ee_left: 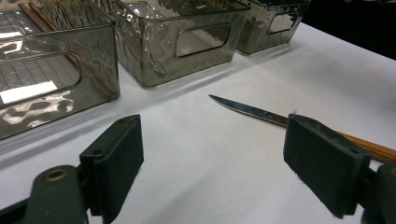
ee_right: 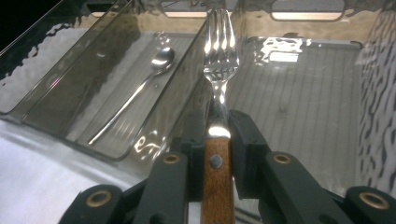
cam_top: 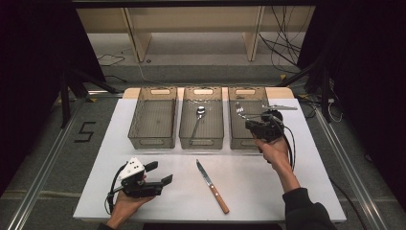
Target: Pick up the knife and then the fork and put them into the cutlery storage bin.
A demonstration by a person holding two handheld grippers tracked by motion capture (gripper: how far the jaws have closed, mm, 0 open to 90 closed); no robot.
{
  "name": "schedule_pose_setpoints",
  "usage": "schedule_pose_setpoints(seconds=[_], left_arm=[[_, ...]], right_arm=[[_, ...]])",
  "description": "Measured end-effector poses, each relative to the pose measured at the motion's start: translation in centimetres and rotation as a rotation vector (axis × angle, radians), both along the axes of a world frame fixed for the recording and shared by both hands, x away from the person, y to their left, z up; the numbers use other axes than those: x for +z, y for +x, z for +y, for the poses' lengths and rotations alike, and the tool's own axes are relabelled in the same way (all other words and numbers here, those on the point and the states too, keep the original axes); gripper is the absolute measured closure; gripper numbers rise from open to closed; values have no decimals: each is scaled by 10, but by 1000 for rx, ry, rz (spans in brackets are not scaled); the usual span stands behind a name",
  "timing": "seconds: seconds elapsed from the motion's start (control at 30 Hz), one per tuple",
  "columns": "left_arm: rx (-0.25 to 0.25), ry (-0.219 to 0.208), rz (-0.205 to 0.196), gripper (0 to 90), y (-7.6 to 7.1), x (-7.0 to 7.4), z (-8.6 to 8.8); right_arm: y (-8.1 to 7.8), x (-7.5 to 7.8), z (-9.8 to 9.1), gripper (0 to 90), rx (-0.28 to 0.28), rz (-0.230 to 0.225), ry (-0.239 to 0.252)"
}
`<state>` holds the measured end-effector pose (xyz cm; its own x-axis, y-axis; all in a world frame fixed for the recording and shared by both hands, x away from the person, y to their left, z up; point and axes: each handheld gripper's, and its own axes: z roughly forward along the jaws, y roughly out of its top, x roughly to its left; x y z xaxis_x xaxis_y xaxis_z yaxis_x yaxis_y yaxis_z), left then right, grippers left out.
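Standing over the white bench (cam_top: 287, 191), I see three smoky clear bins lined up along its far edge, close together with only thin gaps between them. The left bin (cam_top: 152, 117) looks bare inside, the middle bin (cam_top: 201, 117) has a spoon (cam_top: 198, 120) lying lengthwise on its floor, and the right bin (cam_top: 246, 129) sits near the bench's right side. In front of the bins lies a wide open stretch of bench, broken by a wooden-handled knife (cam_top: 211, 179) that lies slantwise near the middle, its blade tip pointing toward the bins.

The right claw (cam_top: 250, 120) is up over the right bin, clenched on a fork (ee_right: 218, 70): its pads pinch the wooden handle just below the metal neck, and the tines point ahead over the bin's ribbed floor, clear of the walls. The bin wall between fork and spoon runs just to the left in the right gripper view.

The left claw (cam_top: 159, 173) rests low near the bench's front left corner, released, jaws spread wide with nothing between them. In the left gripper view the knife blade (ee_left: 247, 109) lies ahead on the bench, its handle passing behind the right pad (ee_left: 322, 163); whether they touch I cannot tell.
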<state>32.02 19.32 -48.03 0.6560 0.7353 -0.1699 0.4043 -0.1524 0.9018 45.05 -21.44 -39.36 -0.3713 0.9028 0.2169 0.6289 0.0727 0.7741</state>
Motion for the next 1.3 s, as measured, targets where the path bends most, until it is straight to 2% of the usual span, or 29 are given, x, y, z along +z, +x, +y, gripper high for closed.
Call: schedule_pose_setpoints(seconds=[0.23,0.3,0.67,0.93,1.17,1.3], left_arm=[[2,-5,-2,199,0,0,-1],[1,-3,-2,199,0,0,0],[-1,-6,-5,199,0,1,-1],[-2,-9,-5,199,0,1,-1],[-9,-8,-5,199,0,1,-3],[-8,-10,-6,199,0,1,-3]], right_arm=[[19,-2,-4,776,-49,21,-2],[26,-3,-5,776,-65,32,13],[55,-8,5,775,-107,76,5],[69,-14,12,774,-146,103,-15],[78,-18,19,774,-158,123,-57],[81,-22,22,772,-163,136,-64]])
